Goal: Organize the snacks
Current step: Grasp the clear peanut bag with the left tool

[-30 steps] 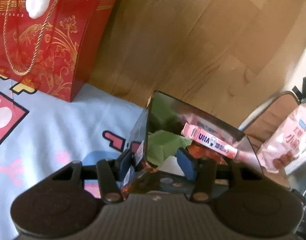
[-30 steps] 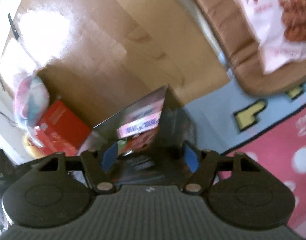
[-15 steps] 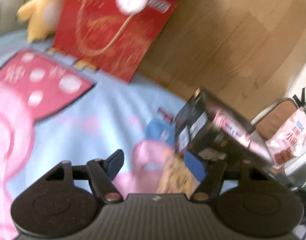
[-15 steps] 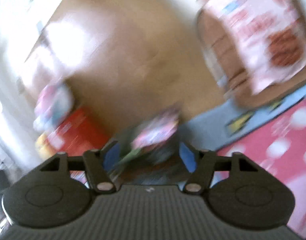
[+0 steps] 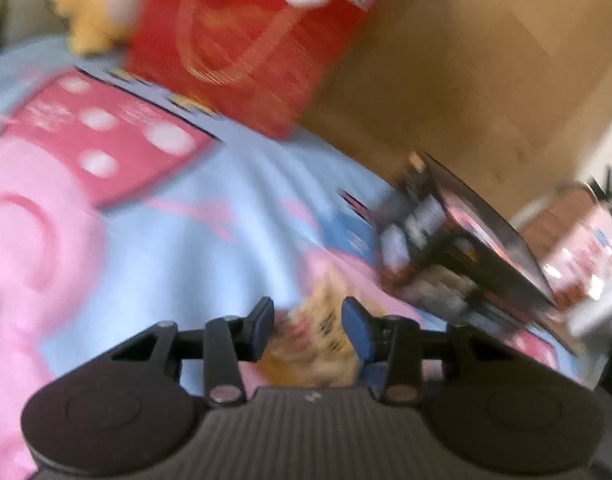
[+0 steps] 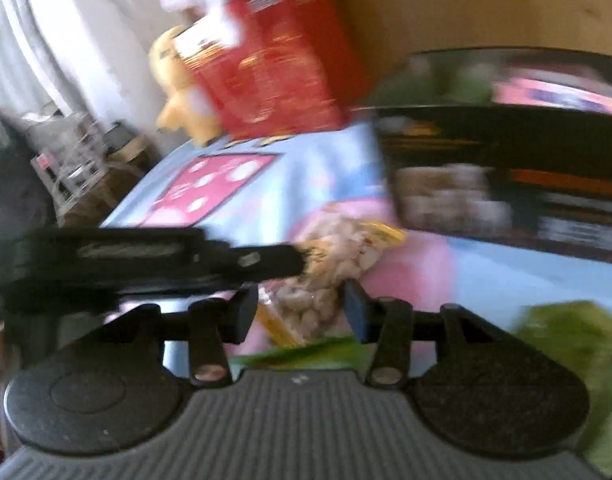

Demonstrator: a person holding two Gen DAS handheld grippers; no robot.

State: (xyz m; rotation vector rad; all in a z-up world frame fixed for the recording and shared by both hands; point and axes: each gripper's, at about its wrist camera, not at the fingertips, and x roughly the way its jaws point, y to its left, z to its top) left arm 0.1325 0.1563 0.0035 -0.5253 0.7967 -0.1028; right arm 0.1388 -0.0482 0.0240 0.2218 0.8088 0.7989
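Both tongs swung off black box (image 5: 478,240), left tongs (image 5: 308,330) and right tongs (image 6: 301,308) gaping astride nut packet (image 6: 330,264)

Motion blur leaves no lettering legible: print on the red gift bag (image 5: 249,48) at 12 o'clock and the black snack box (image 6: 506,168) at 3 o'clock is smeared.

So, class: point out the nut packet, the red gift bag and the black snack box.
nut packet (image 6: 338,248): right wrist view, on its clear front over the nuts.
red gift bag (image 5: 241,52): left wrist view, on its printed front face.
black snack box (image 6: 506,168): right wrist view, on its near side wall.
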